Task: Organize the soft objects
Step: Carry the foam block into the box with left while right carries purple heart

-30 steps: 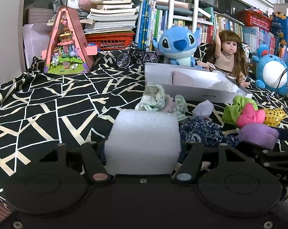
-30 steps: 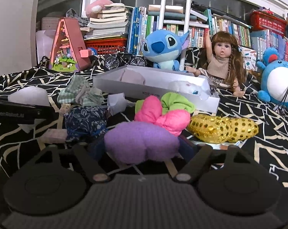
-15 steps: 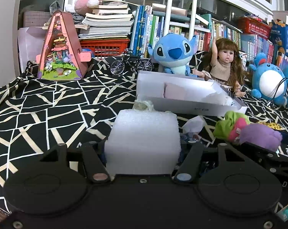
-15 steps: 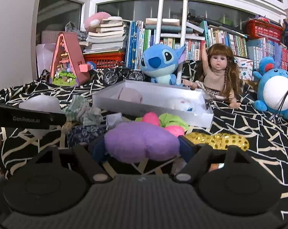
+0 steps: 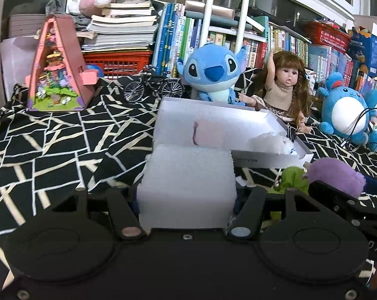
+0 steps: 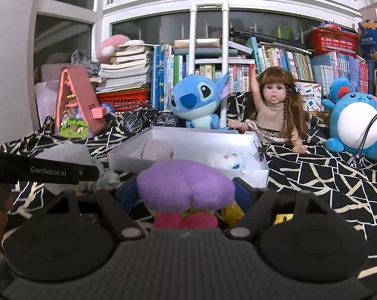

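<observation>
My left gripper (image 5: 187, 195) is shut on a white foam block (image 5: 188, 185) and holds it above the cloth, just in front of the white box (image 5: 271, 161). My right gripper (image 6: 185, 195) is shut on a purple plush piece (image 6: 185, 187), also lifted before the white box (image 6: 128, 158); the plush piece also shows in the left wrist view (image 5: 336, 175). The box holds a pale pink soft item (image 5: 208, 135) and a white fluffy toy (image 5: 273, 142). A pink soft item (image 6: 185, 221), a green one (image 5: 293, 180) and a gold sequin one (image 6: 232, 212) lie below my right gripper.
A black and cream patterned cloth (image 5: 50, 135) covers the surface. Behind the box stand a blue plush (image 5: 211, 75), a doll (image 5: 286, 85), a round blue plush (image 5: 346, 112), a toy bicycle (image 5: 153, 87) and a pink triangular dollhouse (image 5: 57, 67). Books fill the back.
Both grippers have risen and moved forward toward the white box with their loads. The loose cloths and soft items on the cloth have dropped below and out of the left view.
</observation>
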`<state>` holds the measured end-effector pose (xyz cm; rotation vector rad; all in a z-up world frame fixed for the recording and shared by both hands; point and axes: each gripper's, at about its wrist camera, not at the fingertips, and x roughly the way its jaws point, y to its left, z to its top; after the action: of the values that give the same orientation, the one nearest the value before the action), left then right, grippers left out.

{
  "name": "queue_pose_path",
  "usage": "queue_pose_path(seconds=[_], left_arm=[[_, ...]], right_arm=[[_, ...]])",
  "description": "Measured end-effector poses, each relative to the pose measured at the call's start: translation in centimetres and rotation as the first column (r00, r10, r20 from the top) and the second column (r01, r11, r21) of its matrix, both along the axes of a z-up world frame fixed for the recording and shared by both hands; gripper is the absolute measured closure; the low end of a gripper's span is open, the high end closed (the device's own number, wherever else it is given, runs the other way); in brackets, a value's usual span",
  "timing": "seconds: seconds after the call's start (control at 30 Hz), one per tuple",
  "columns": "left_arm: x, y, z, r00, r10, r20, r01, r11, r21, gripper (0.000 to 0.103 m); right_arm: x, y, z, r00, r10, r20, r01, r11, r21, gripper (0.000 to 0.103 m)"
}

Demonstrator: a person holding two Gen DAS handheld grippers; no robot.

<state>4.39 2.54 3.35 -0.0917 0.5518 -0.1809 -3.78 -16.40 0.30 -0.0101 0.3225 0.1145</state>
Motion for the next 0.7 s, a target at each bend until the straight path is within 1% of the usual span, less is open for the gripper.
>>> queue_pose_path(seconds=[0.2, 0.43, 0.7], left_arm=[[2.3, -2.1, 1.2, 0.999, -0.034, -0.001, 0.034, 0.999, -0.003, 0.044], [5.1, -3.9, 2.5, 0.998, -0.052, -0.023, 0.051, 0.998, -0.03, 0.044], [8.8, -5.1, 3.2, 0.997, -0.054, -0.048, 0.052, 0.998, -0.027, 0.044]], right_arm=[[1.8, -0.7, 0.7, 1.0, -0.027, 0.006, 0.027, 1.0, 0.008, 0.024], [4.8, -2.0, 1.4, 0.999, -0.045, -0.019, 0.046, 0.997, 0.062, 0.024], [7.7, -2.8, 2.4, 0.999, -0.042, -0.027, 0.044, 0.998, 0.05, 0.024]])
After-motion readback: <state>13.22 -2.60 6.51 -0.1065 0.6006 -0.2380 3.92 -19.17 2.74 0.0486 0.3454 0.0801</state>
